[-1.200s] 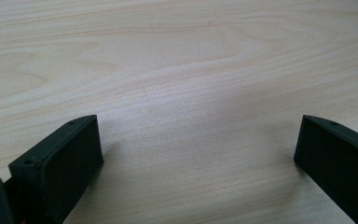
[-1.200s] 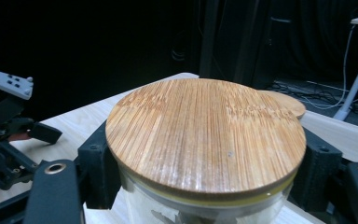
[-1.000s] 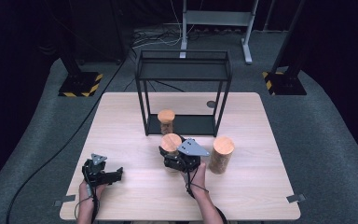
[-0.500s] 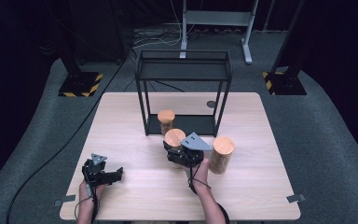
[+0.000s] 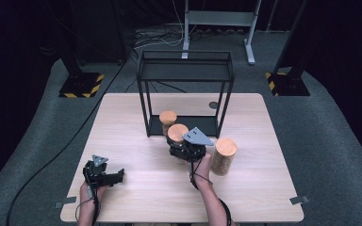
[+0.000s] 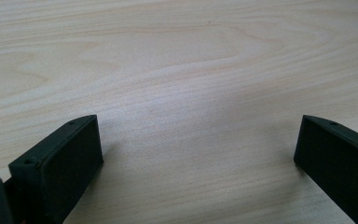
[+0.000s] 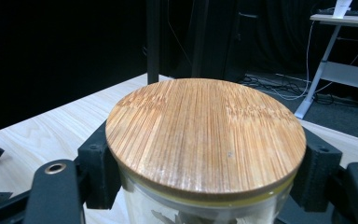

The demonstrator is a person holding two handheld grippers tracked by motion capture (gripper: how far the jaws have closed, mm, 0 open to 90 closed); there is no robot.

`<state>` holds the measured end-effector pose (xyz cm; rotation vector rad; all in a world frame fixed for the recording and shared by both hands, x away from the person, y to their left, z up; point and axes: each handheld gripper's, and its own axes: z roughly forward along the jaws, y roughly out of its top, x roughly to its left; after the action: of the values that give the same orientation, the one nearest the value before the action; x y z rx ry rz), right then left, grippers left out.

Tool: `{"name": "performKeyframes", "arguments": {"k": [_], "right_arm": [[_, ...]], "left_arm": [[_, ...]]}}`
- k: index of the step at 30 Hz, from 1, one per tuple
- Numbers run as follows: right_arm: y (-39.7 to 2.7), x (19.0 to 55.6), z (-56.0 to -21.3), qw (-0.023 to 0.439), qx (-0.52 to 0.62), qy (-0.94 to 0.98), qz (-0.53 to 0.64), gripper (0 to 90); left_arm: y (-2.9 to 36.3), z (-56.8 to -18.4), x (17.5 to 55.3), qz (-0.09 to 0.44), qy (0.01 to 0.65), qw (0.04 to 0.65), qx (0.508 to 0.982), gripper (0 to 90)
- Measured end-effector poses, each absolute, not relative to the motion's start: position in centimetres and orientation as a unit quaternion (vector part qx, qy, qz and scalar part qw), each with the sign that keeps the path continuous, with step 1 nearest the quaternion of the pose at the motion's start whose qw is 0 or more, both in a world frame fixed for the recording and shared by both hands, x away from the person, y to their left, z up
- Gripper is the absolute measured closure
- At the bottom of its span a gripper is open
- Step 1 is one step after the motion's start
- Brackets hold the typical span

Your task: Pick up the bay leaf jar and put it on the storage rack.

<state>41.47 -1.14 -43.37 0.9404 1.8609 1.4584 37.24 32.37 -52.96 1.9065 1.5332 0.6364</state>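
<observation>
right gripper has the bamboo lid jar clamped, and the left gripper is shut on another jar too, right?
Not quite. The right gripper does clamp the jar with the bamboo lid just under its lid, as the right gripper view shows. But the left gripper holds nothing: in the left gripper view its jaws stand wide apart over the bare table.

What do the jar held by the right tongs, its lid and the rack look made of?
Jar: clear, probably glass; the contents show through.
Lid: bamboo-like wood, fine straight grain, matte.
Rack: thin black bars, likely painted metal.
</observation>
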Motion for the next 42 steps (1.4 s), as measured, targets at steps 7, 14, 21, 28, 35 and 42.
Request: {"name": "performKeyframes", "arguments": {"k": [7,14,21,28,35,42], "right_arm": [[-0.9,42.1,-43.2,0.296,0.356,0.699,0.546,25.2],[-0.7,42.5,-43.0,0.297,0.359,0.697,0.545,25.2],[-0.7,43.0,-42.7,0.3,0.361,0.696,0.544,25.2],[-0.6,43.6,-42.7,0.301,0.367,0.695,0.541,25.2],[-0.7,44.2,-42.6,0.303,0.372,0.693,0.539,25.2],[-0.6,44.7,-42.7,0.305,0.376,0.693,0.534,25.2]], "left_arm": [[32.4,-53.0,37.2,0.24,0.578,0.302,0.719,0.2],[32.4,-53.0,37.2,0.24,0.578,0.302,0.719,0.2],[32.4,-53.0,37.2,0.24,0.579,0.302,0.718,0.2],[32.4,-53.0,37.2,0.241,0.579,0.302,0.718,0.2],[32.4,-53.0,37.2,0.241,0.579,0.302,0.718,0.3],[32.4,-53.0,37.2,0.241,0.579,0.302,0.718,0.3]]}}
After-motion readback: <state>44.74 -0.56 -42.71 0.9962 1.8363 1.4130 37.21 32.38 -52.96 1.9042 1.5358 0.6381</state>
